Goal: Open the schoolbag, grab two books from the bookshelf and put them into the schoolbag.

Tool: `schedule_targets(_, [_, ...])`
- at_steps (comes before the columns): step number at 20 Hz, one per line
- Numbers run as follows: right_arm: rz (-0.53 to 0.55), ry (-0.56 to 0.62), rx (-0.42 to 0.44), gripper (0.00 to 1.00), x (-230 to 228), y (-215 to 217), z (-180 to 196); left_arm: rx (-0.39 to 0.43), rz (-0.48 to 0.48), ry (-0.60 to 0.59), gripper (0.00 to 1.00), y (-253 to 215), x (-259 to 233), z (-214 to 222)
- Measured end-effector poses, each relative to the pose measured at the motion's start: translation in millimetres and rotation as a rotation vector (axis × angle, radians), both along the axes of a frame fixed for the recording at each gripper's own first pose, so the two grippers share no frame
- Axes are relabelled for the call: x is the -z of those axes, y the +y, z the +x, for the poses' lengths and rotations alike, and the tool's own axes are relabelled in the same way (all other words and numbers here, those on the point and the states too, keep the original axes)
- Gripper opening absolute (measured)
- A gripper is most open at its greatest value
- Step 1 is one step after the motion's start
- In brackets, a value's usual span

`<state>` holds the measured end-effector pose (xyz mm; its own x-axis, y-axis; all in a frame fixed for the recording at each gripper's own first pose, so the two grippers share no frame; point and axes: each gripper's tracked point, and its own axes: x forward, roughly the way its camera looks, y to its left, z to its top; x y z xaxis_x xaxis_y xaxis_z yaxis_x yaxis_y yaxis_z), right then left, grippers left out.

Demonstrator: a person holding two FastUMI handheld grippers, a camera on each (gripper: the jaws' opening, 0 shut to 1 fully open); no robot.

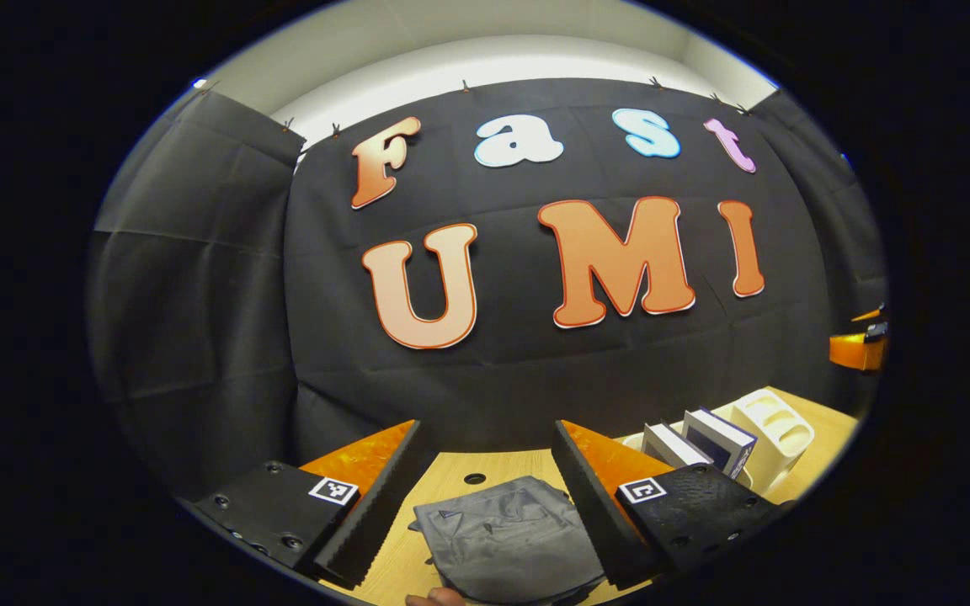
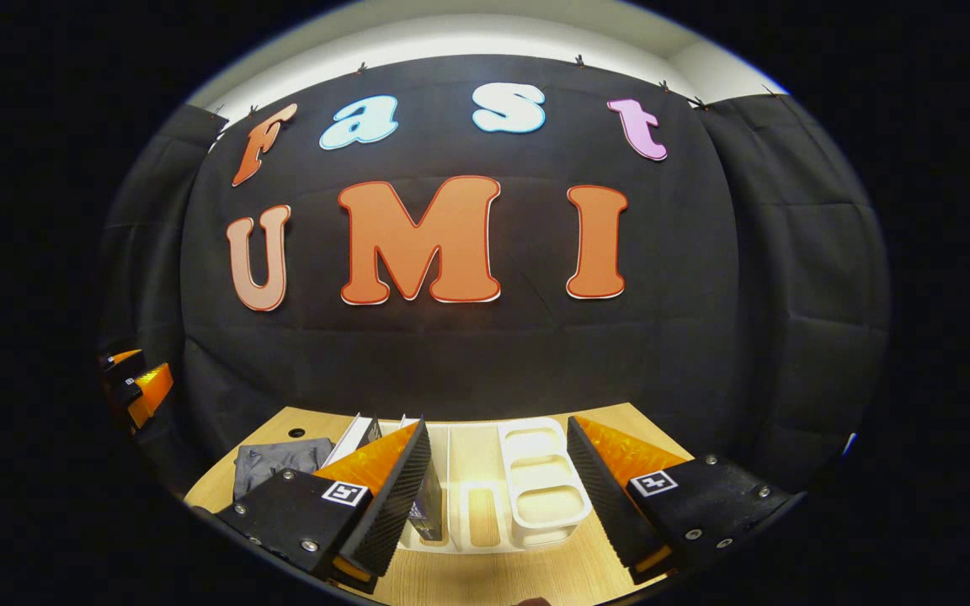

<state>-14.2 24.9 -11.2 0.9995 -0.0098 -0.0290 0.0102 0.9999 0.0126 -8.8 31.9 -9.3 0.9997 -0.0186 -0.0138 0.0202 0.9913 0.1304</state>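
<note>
Schoolbag (image 1: 506, 534), grey fabric, lies flat on the wooden table (image 1: 493, 471), and in the left gripper view it sits right between my left fingers, low in the gap. My left gripper (image 1: 485, 505) is spread wide, nothing pinched, both fingers above the bag; whether they touch it I cannot tell. A small dark hole (image 1: 475, 478) in the tabletop sits just beyond the bag, between the fingertips. A bit of a hand (image 1: 434, 598) shows just below the bag's near edge.

Past my left gripper's right finger stand two books (image 1: 708, 442), upright and leaning a little, in the white bookshelf (image 1: 775, 425), a plastic rack with slotted compartments. Further off to that side an orange piece of the other gripper (image 1: 855, 349) shows at the edge.

In the right gripper view my right gripper (image 2: 498, 497) is also spread wide and holds nothing. The white bookshelf (image 2: 540, 488) lies straight ahead between these fingers on the table (image 2: 485, 581); its open compartments face up. The books (image 2: 428, 505) stand at the rack's left end, partly hidden behind my left-hand finger; one dark spine shows just beside that finger. The schoolbag (image 2: 279, 463) lies beyond that finger, off to the left, near the books but apart from the rack. Far left, the other gripper (image 2: 135, 383) shows in part; its fingers' spread is unclear there.
</note>
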Motion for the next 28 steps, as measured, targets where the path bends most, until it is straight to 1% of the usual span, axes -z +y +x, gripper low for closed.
schedule_targets(3, [-0.009,0.013,0.006,0.97,7,-1,0,0.013,0.061,0.03,0.96,2,19,-2])
schedule_targets(5, [-0.009,0.029,0.009,0.97,14,-2,0,0.025,0.121,0.07,0.97,7,39,-6])
schedule_targets(6, [-0.007,0.035,0.01,0.97,17,-3,1,0.031,0.155,0.089,1.0,9,49,-7])
schedule_targets(7, [-0.006,0.041,0.012,0.97,20,-3,1,0.037,0.186,0.107,0.97,11,62,-7])
schedule_targets(9, [-0.013,0.061,0.016,0.97,29,-4,3,0.058,0.247,0.144,0.96,11,84,-13])
schedule_targets(14, [-0.028,0.105,0.023,0.97,47,-4,5,0.154,0.374,0.256,0.96,-4,147,-28])
schedule_targets(17, [-0.055,0.135,0.037,0.97,61,-9,5,0.204,0.411,0.328,0.97,-12,186,-38])
schedule_targets(21, [-0.073,0.174,0.052,0.97,75,-15,8,0.279,0.491,0.376,0.97,-33,224,-50])
schedule_targets(28, [-0.049,0.225,0.076,0.98,91,-24,13,0.393,0.603,0.485,0.97,-62,304,-52])
